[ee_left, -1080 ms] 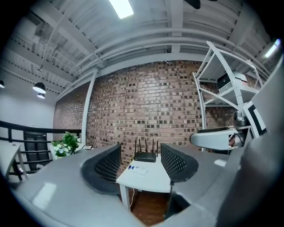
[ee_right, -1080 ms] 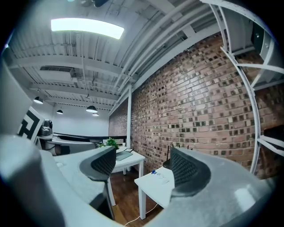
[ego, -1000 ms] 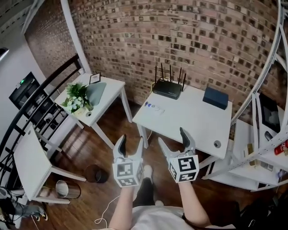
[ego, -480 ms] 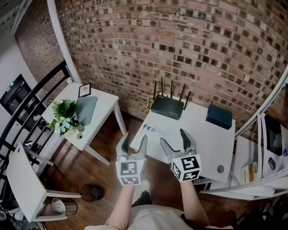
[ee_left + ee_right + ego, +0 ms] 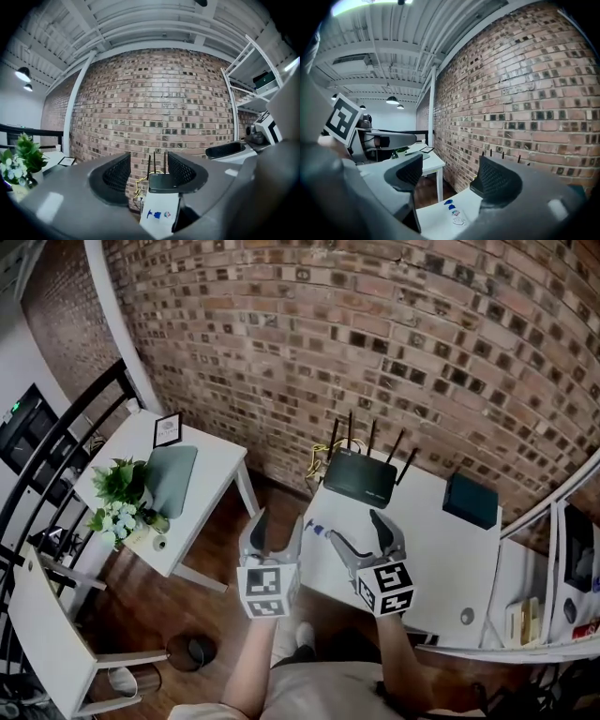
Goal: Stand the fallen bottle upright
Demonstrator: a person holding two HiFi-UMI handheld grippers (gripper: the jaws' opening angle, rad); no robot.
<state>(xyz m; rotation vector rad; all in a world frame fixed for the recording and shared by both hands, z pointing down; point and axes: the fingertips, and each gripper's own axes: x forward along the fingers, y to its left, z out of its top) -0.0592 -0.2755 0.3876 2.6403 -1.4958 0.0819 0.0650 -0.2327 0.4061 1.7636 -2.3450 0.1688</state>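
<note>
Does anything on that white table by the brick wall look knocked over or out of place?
Yes: a small clear bottle with a blue cap lies on its side near the white table's left edge, nearer the person than the black router.

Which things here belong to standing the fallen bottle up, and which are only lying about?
For the job:
- fallen bottle
- white table it lies on
- left gripper and right gripper, both open and empty

Lying about:
- router
- dark blue box
- potted plant
- picture frame
</note>
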